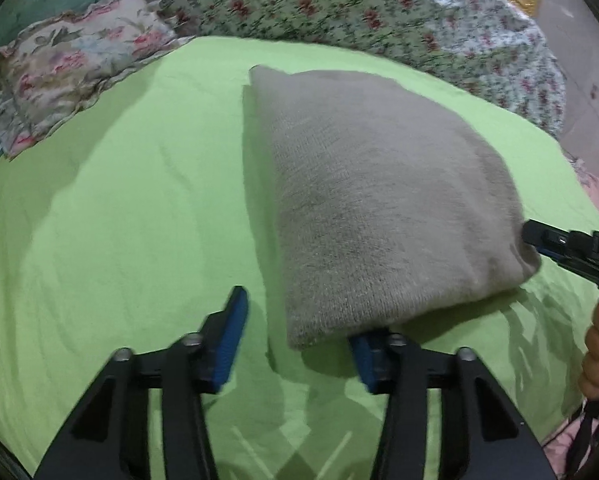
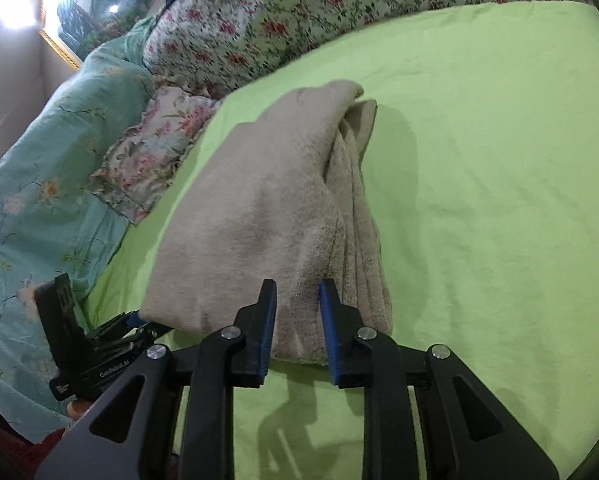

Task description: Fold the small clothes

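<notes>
A folded beige knit garment (image 1: 379, 200) lies on the lime-green sheet (image 1: 119, 200), near a floral pillow (image 1: 71, 64). The left gripper (image 1: 295, 344) stands with jaws apart, the garment's near corner draped over one finger. The right gripper (image 2: 297, 320) hangs slightly parted at the garment's near edge, clamping nothing

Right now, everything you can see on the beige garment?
The beige garment looks like soft fuzzy knit, folded into a thick oblong bundle, stacked layer edges showing along one side. It lies flat on the green sheet, well short of the floral pillow. Both hand-held grippers sit at its near end, neither visibly clamping it.
</notes>
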Tool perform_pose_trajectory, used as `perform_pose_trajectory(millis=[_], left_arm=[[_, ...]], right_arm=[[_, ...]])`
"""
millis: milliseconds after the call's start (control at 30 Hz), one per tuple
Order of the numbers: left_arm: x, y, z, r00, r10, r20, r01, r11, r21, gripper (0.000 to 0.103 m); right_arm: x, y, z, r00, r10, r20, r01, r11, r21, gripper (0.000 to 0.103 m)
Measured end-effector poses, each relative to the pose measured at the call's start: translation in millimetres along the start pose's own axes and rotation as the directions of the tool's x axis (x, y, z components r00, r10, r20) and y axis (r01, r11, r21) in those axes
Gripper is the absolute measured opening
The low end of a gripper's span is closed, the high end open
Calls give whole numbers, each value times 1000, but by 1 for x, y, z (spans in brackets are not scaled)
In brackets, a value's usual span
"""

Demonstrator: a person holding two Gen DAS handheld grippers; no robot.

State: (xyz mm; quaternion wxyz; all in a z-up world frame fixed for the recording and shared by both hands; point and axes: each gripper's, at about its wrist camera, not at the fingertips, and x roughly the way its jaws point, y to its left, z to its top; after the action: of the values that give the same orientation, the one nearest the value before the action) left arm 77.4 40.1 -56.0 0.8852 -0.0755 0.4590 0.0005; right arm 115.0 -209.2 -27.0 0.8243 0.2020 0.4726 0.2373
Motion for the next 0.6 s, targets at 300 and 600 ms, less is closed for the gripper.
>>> perform_pose_trajectory(millis=[300, 600], left_arm=[[-2, -5, -3, 1000, 15, -2, -15, 1000, -8, 27], [1, -1, 0, 1000, 17, -12, -17, 1000, -8, 27]], right_arm=[[-22, 10, 11, 998, -20, 53, 24, 996, -82, 8], [14, 4, 6, 998, -32, -54, 29, 998, -59, 11]])
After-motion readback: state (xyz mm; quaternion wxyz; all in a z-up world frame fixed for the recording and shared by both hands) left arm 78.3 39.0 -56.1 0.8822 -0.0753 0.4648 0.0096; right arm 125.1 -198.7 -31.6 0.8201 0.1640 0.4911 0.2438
